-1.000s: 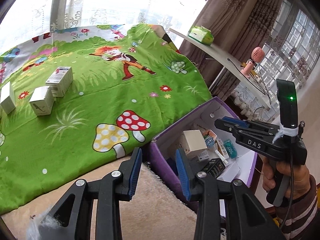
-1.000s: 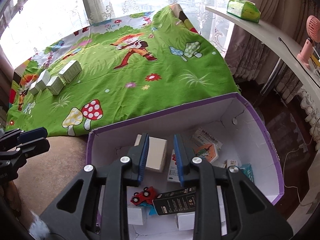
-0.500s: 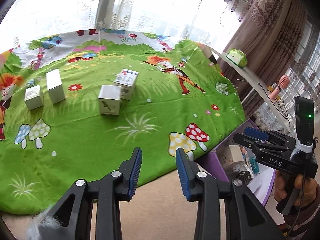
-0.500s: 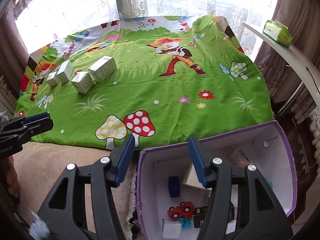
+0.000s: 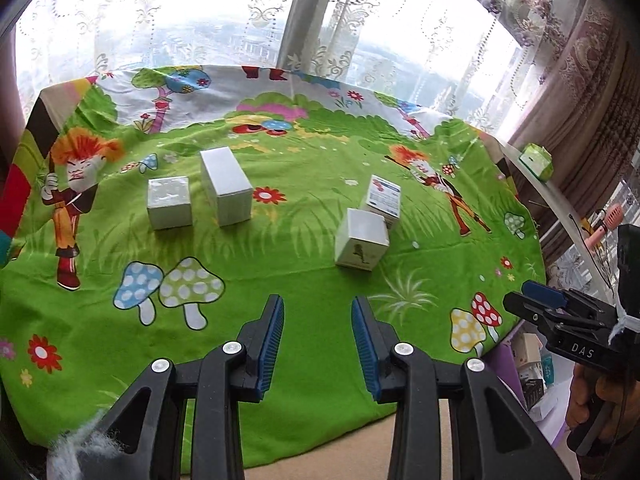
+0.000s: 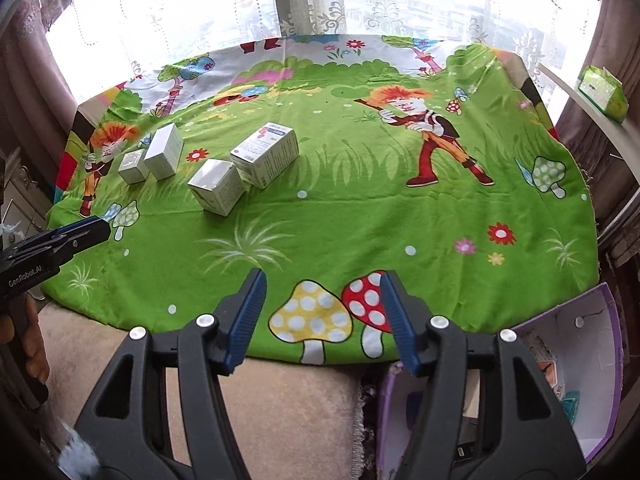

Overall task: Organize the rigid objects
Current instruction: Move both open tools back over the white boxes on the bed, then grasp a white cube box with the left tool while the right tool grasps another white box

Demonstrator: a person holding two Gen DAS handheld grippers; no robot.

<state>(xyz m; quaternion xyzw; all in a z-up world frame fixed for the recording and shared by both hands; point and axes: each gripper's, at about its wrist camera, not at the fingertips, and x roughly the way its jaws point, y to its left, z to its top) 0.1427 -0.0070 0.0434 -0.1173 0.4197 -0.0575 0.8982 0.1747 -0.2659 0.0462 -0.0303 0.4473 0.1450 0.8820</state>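
Green cartoon cloth (image 5: 304, 288) is seen bearing four white boxes (image 5: 362, 238) in the frame's middle, the purple box (image 6: 600, 364) sits lower right, and the left gripper (image 5: 318, 340) and right gripper (image 6: 322, 318) are held released, empty.

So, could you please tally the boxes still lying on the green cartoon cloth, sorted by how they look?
Plain white or silvery boxes: 3 (small cube, tall box, box with a small figure)
Box with blue and red print: 1
Total: 4 boxes on the cloth
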